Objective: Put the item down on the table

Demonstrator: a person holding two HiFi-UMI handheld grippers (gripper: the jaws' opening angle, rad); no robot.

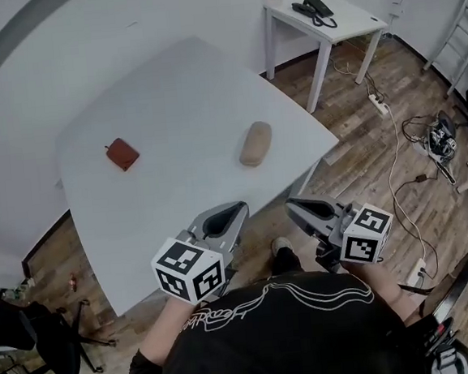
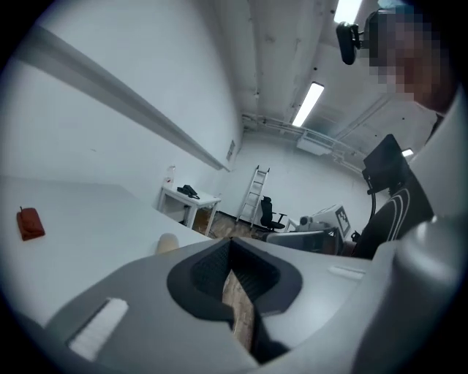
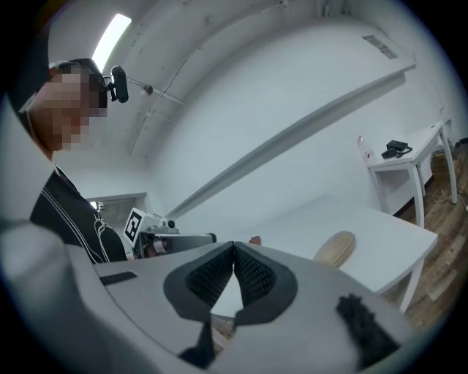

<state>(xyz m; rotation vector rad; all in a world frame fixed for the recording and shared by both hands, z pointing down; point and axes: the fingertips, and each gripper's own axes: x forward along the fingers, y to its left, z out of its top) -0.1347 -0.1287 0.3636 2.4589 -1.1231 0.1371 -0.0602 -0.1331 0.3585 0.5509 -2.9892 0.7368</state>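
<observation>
On the white table (image 1: pixel 170 106) lie a small red pouch (image 1: pixel 122 154) at the left and a beige oblong case (image 1: pixel 255 143) nearer the right edge. Both grippers hover off the table's near edge, above the wooden floor and close to the person's body. My left gripper (image 1: pixel 238 209) is shut with nothing between its jaws, and so is my right gripper (image 1: pixel 294 208). In the left gripper view the gripper (image 2: pixel 231 242) has its jaws together; the red pouch (image 2: pixel 30 223) and the beige case (image 2: pixel 167 242) lie beyond. In the right gripper view the gripper (image 3: pixel 234 247) is likewise shut and empty, with the beige case (image 3: pixel 336 248) ahead.
A small white side table (image 1: pixel 341 18) with a black phone (image 1: pixel 316 8) stands at the back right. Cables and a power strip (image 1: pixel 380 106) run over the wooden floor to the right. A black chair (image 1: pixel 44 337) is at the lower left, a ladder (image 1: pixel 461 32) at the far right.
</observation>
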